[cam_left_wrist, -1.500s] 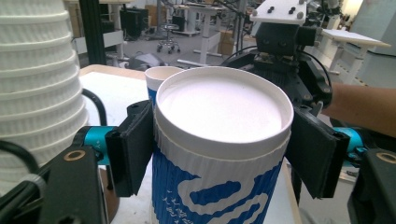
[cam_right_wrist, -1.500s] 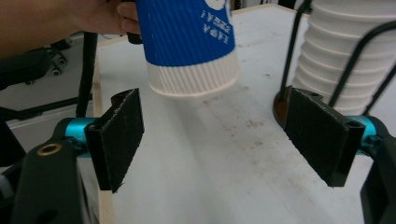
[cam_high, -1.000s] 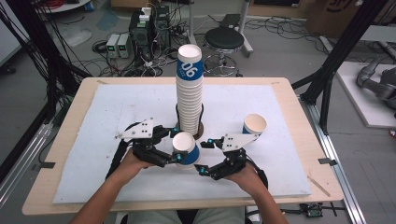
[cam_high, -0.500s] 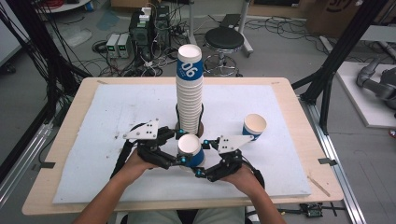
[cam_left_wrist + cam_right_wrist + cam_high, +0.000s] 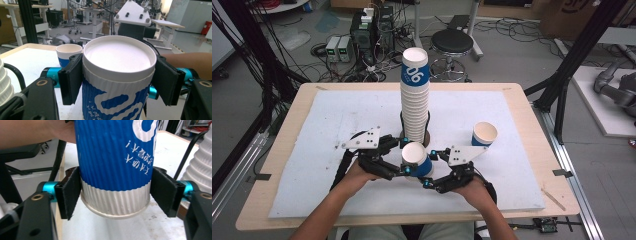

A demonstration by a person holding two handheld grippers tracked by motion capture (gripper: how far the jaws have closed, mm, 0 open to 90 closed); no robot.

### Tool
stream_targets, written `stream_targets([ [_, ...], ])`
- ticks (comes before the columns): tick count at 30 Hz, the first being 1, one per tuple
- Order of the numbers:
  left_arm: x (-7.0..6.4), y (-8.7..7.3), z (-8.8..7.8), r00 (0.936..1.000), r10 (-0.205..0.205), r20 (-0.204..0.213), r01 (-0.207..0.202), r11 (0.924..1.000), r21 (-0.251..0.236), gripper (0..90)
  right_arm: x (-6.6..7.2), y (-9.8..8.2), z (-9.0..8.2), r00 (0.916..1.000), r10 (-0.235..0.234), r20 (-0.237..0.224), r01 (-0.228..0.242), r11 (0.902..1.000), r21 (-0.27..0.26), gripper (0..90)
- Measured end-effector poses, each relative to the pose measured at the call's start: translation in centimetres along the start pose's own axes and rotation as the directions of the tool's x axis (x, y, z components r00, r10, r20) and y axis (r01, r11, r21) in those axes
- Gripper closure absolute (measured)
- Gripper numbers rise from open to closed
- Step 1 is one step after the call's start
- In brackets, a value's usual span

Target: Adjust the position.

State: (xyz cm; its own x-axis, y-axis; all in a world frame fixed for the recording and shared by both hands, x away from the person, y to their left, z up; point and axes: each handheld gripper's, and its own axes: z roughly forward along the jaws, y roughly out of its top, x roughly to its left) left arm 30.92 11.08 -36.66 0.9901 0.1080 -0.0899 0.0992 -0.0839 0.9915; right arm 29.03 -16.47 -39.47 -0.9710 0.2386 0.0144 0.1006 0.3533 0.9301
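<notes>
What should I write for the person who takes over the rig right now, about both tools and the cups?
Left tool: shut on the held cup just under its rim; its jaws have just been closing.
Right tool: pads seem to press the same cup's white ribbed end.
Tall stack stands mid-table; single cup stands apart to its right.
Done: one cup apparently set out.
Left: probably place the held cup too.

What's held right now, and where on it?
A blue paper cup: the left hand-held gripper, jaws just closing, clamps just under its rim; the right hand-held gripper brackets its white base.
</notes>
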Motion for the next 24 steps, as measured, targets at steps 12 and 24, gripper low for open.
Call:
stream_targets([
  [12, -0.1, 0.0, -0.3, 0.9989, -0.017, -0.044, 0.022, 0.9952, 0.095, 18.0, -0.1, 1.7, -0.5, 0.9986, -0.051, -0.014, 0.052, 0.9901, 0.131, 33.2],
  [24, 0.1, 2.0, -1.3, 0.9991, 0.016, -0.04, -0.008, 0.9834, 0.181, 17.5, -0.7, 4.9, -1.2, 0.989, -0.146, -0.024, 0.145, 0.9281, 0.343, 33.2],
])
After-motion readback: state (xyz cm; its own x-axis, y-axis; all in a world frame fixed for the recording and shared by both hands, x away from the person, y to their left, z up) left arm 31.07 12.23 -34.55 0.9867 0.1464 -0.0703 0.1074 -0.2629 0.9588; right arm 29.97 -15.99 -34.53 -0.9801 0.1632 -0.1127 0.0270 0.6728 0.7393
